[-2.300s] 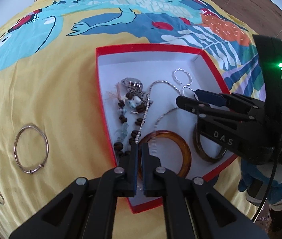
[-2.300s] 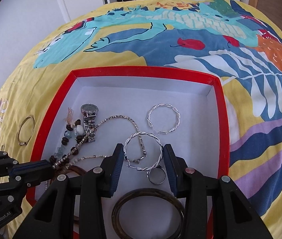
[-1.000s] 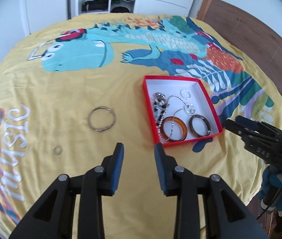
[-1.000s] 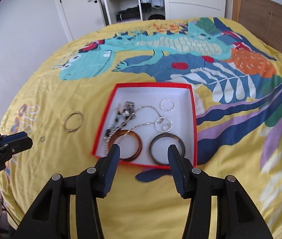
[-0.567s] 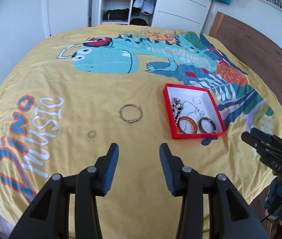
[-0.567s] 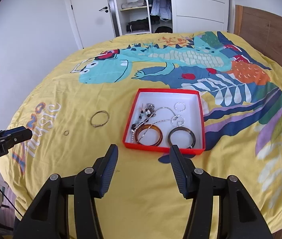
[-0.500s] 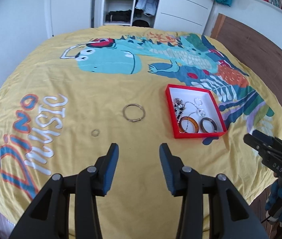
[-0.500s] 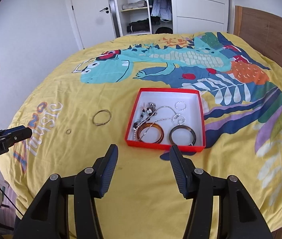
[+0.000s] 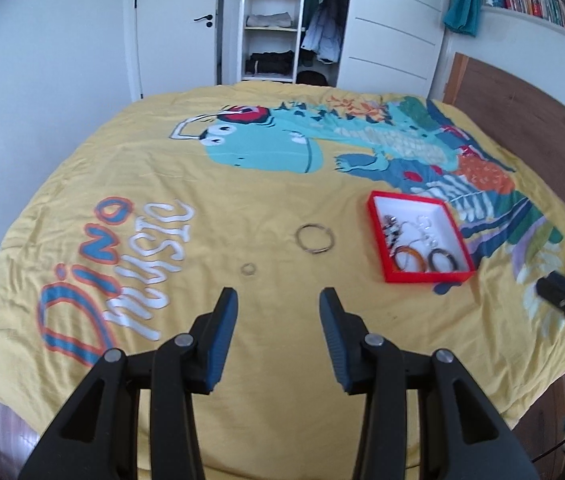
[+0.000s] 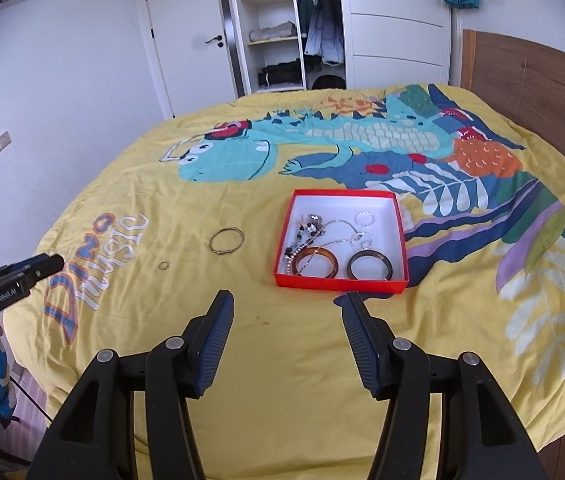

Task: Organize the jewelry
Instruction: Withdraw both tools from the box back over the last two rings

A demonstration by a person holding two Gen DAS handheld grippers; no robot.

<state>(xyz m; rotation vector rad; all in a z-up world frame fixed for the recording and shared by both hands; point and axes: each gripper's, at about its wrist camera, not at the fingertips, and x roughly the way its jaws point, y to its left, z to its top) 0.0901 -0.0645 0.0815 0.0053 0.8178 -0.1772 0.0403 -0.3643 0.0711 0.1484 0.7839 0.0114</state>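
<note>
jewelry filled the red box (image 10: 340,280) on the yellow bed (image 10: 242,360): two bangles (image 10: 369,266), chains, silver hoops. a metal bangle (image 10: 226,241) and small ring (image 10: 163,266) lay on the cover left of it. left gripper (image 9: 278,312) and right gripper (image 10: 286,316) hovered, fingers spread, grasping nothing.

Red box (image 10: 340,281), white inside, open, flat on bedspread right of centre. Inside: amber bangle (image 10: 316,261) and dark bangle (image 10: 369,265) along near wall, beaded strand and chain (image 10: 306,232) at left, silver twisted rings (image 10: 364,219) toward far right. Outside, left of box: silver bangle (image 10: 226,240), small ring (image 10: 163,265) further left.
</note>
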